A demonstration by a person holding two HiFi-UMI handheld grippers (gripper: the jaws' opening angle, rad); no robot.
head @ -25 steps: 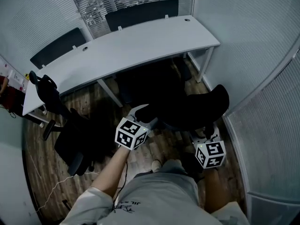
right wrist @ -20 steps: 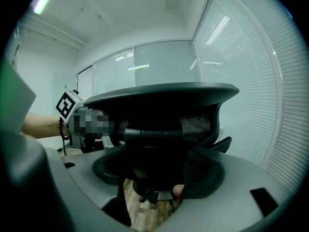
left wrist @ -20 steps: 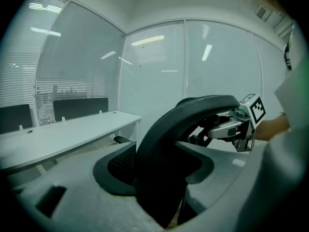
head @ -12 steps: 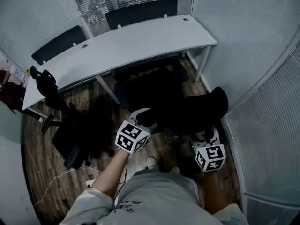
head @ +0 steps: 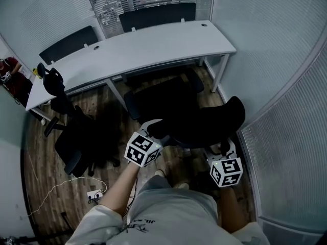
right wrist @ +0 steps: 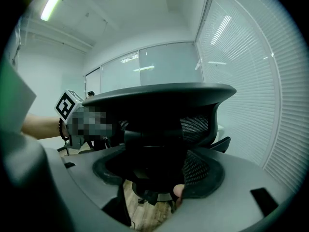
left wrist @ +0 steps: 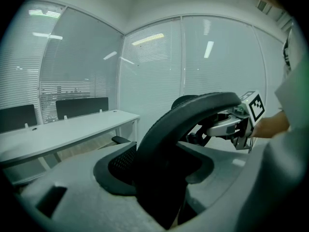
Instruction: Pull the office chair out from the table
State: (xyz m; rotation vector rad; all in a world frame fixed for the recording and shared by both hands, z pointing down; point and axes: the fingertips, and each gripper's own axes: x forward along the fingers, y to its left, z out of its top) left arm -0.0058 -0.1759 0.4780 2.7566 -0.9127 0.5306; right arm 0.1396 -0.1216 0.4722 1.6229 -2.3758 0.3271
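The black office chair stands in front of the white table, its seat mostly out from under the edge. Its curved headrest is nearest me. My left gripper is shut on the headrest's left end, and in the left gripper view the headrest runs between the jaws of the left gripper. My right gripper is shut on the right end. Dark frame and mesh of the chair fill the gap in the right gripper.
A second black chair stands at the left by the table's end. Glass walls with blinds close in at the right and behind the table. A power strip with cable lies on the wood floor at the lower left.
The chair has rolled a little back from the table toward me, with more of the seat showing. Both grippers have kept their hold on the headrest.
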